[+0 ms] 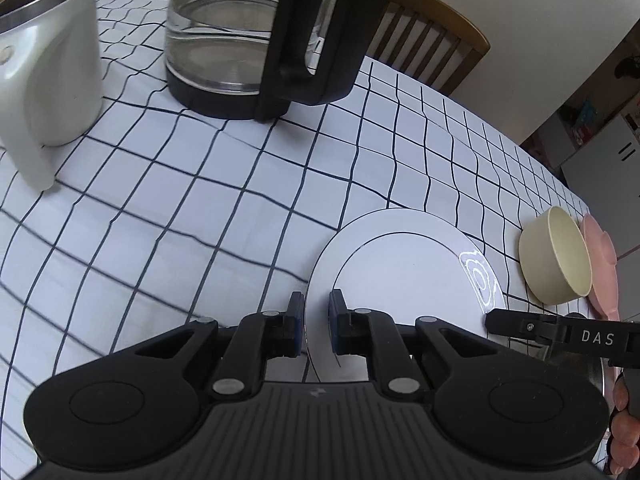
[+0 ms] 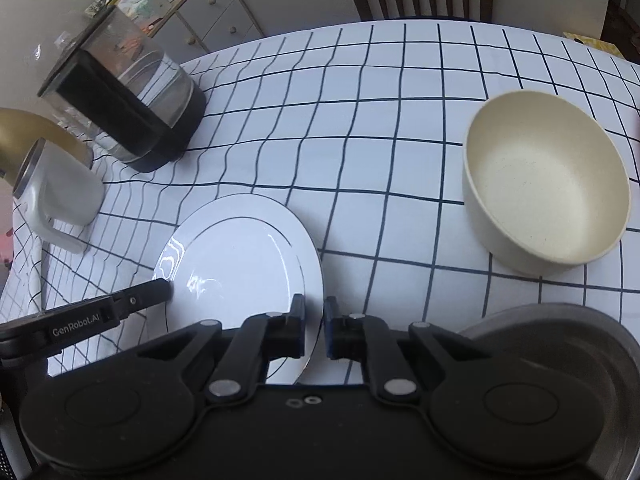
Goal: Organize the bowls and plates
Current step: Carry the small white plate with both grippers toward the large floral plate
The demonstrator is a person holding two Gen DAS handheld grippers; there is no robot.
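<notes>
A white plate (image 1: 404,276) with a thin dark ring lies on the checked tablecloth. My left gripper (image 1: 316,320) straddles the plate's left rim, jaws narrowly apart with the rim between them. My right gripper (image 2: 314,328) straddles the plate's (image 2: 240,264) right rim the same way, fingers close on either side. Whether either one pinches the rim is not clear. A cream bowl (image 2: 544,184) stands upright to the right of the plate; it also shows in the left wrist view (image 1: 556,256). A pink plate (image 1: 604,264) lies beyond the bowl.
A glass carafe (image 1: 256,36) with a black handle and a white mug (image 1: 44,72) stand at the back left of the table. A metal bowl (image 2: 560,344) sits near the right gripper. A wooden chair (image 1: 436,44) stands behind the table.
</notes>
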